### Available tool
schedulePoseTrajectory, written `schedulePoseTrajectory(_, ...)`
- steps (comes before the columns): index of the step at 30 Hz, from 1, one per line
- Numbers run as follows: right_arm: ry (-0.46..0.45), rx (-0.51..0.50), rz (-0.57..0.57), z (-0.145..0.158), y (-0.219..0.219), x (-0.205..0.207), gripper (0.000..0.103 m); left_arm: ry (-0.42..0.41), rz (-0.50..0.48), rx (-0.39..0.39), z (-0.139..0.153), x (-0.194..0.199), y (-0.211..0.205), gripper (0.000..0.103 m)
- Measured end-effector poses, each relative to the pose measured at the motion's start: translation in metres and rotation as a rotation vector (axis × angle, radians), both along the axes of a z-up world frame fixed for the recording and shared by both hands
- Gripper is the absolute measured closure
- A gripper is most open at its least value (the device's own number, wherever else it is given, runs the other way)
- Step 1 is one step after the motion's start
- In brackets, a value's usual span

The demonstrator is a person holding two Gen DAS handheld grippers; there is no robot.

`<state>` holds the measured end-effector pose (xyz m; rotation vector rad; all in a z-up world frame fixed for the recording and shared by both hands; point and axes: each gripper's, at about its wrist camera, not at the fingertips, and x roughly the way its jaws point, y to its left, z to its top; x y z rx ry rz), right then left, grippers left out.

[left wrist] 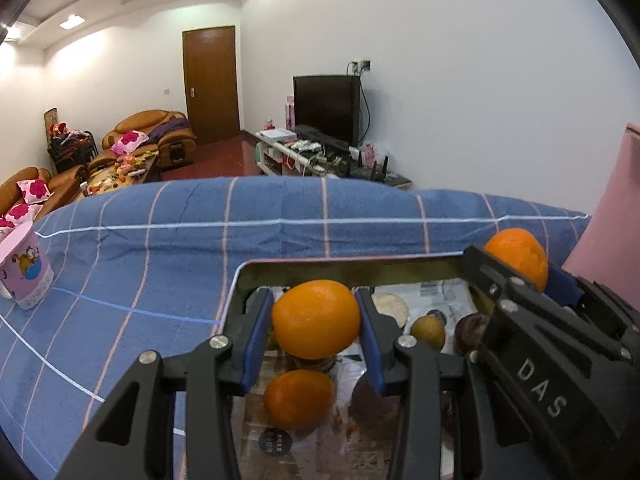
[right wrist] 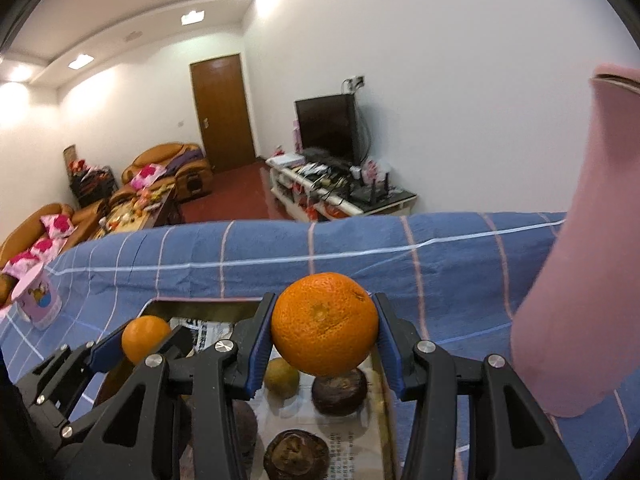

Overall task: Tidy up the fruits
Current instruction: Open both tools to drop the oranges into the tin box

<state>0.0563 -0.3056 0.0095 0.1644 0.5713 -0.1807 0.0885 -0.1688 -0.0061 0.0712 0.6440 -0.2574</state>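
You've got an orange (left wrist: 316,318) clamped in your left tool (left wrist: 316,320) and another orange (right wrist: 325,323) in the right tool (right wrist: 325,326), both held above the tray (left wrist: 360,268), probably ready for sorting.

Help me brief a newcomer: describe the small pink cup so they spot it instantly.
Start at the blue checked cloth covering the table. Left of the fruit-filled rectangular box, well apart from it, stands the small pink cup. It alone carries a cartoon cat print, unlike the plain, taller pink container on the right.
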Motion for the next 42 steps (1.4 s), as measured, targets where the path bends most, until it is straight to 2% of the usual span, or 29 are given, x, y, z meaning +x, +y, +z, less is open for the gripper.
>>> schedulePoseTrajectory(3,0.029,0.035,0.026,-0.005,-0.001,0.005,0.054,0.021,-0.003,0.004,-0.002,0.001,0.000,0.060)
schedulePoseTrajectory(13,0.093,0.057,0.057,-0.016,-0.001,0.019,0.054,0.072,-0.002,0.044,-0.009,0.007,-0.007,0.060)
schedulePoseTrajectory(19,0.124,0.073,0.075,-0.023,-0.001,0.028,0.054,0.063,-0.005,0.087,-0.009,0.004,-0.014,0.061)
schedulePoseTrajectory(30,0.111,0.080,0.077,-0.023,0.004,0.029,0.052,0.061,-0.011,0.095,-0.007,0.003,-0.018,0.060)
schedulePoseTrajectory(33,0.061,0.104,0.077,-0.019,0.000,0.020,0.045,0.063,-0.006,0.083,-0.007,0.002,-0.015,0.058)
schedulePoseTrajectory(35,-0.002,0.109,0.070,-0.011,-0.002,0.007,0.039,0.057,0.003,0.067,-0.005,0.000,-0.011,0.045)
schedulePoseTrajectory(36,-0.029,0.103,0.064,-0.007,-0.002,0.001,0.030,0.036,0.010,0.059,-0.002,-0.003,-0.009,0.031)
schedulePoseTrajectory(37,-0.060,0.090,0.054,-0.004,-0.002,-0.007,0.026,0.013,0.017,0.056,0.000,-0.005,-0.008,0.018)
schedulePoseTrajectory(38,-0.089,0.075,0.039,-0.001,-0.001,-0.013,0.021,-0.021,0.027,0.057,0.004,-0.010,-0.007,0.013)
schedulePoseTrajectory(39,-0.109,0.062,0.028,0.001,0.000,-0.018,0.019,-0.044,0.029,0.058,0.006,-0.014,-0.007,0.004)
schedulePoseTrajectory(42,-0.145,0.036,-0.009,0.008,-0.001,-0.027,0.019,-0.107,0.025,0.062,0.011,-0.025,-0.007,0.000)
